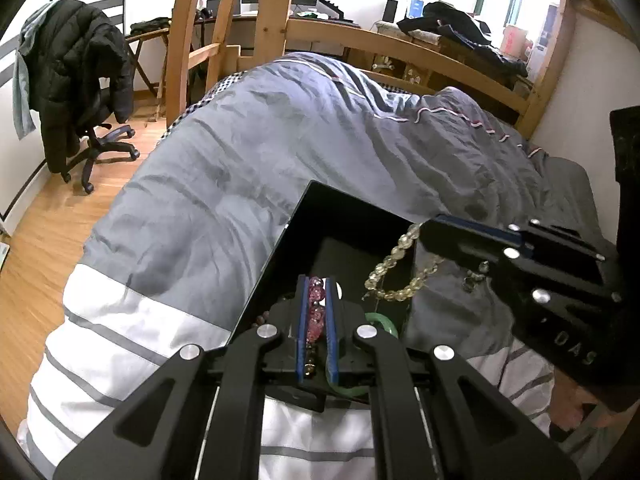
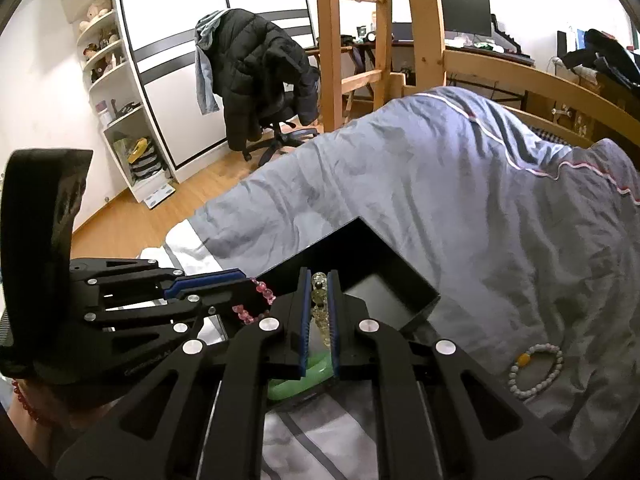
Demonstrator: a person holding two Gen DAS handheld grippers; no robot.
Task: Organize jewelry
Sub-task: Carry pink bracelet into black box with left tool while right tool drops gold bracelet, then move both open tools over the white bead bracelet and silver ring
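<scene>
A black open box [image 1: 320,216] lies on the bed; it also shows in the right wrist view [image 2: 372,240]. My left gripper [image 1: 316,284] is shut on a pink bead bracelet [image 1: 315,312] over the box; the bracelet also shows in the right wrist view [image 2: 262,290]. My right gripper [image 2: 319,278] is shut on a yellow bead bracelet [image 2: 320,312], which hangs over the box's right edge in the left wrist view [image 1: 394,276]. A green bangle [image 1: 384,322] lies in the box, and also shows in the right wrist view [image 2: 296,384]. A white bead bracelet [image 2: 534,370] lies on the duvet to the right.
The box sits on a grey and white duvet [image 1: 280,140] on a wooden-framed bed [image 1: 400,46]. An office chair with a black jacket [image 2: 260,76] stands on the wood floor beyond the bed. White shelves [image 2: 120,92] stand at the far left.
</scene>
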